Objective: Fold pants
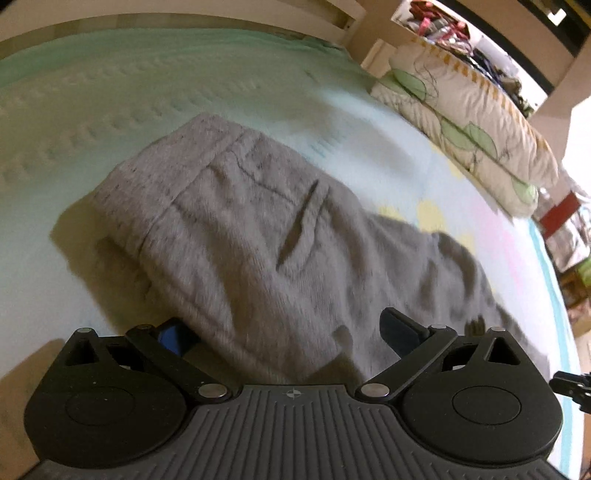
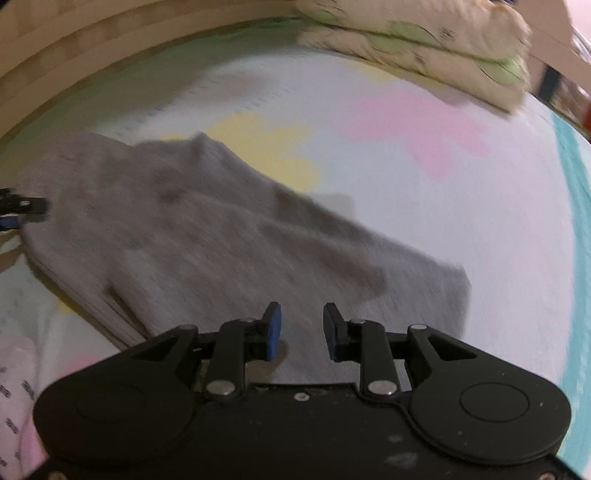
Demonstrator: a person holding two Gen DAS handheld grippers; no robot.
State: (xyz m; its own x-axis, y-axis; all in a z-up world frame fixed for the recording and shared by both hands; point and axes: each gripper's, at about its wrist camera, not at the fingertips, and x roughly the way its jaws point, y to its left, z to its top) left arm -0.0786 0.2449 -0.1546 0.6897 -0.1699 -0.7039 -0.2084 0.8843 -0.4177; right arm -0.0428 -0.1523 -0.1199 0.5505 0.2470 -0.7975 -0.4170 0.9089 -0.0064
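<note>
Grey pants (image 1: pixel 258 236) lie folded lengthwise on the bed sheet (image 1: pixel 110 110), waistband at the far left and a slit pocket (image 1: pixel 299 225) facing up. My left gripper (image 1: pixel 288 332) hovers over the near edge of the pants, jaws wide apart with cloth beneath them and nothing pinched. In the right wrist view the pants (image 2: pixel 207 229) stretch from the left to the legs' end at centre right. My right gripper (image 2: pixel 302 330) is open above that leg end, its blue pads (image 2: pixel 274 332) clear of the cloth. The left gripper's tip (image 2: pixel 26 206) shows at the far left.
A stack of folded leaf-print quilts (image 1: pixel 465 122) lies at the far right of the bed, seen also as quilts (image 2: pixel 424 44). A wooden bed frame (image 2: pixel 74 66) runs along the back. The sheet has yellow and pink patches (image 2: pixel 413 122). Shelves with clutter (image 1: pixel 454 33) stand beyond.
</note>
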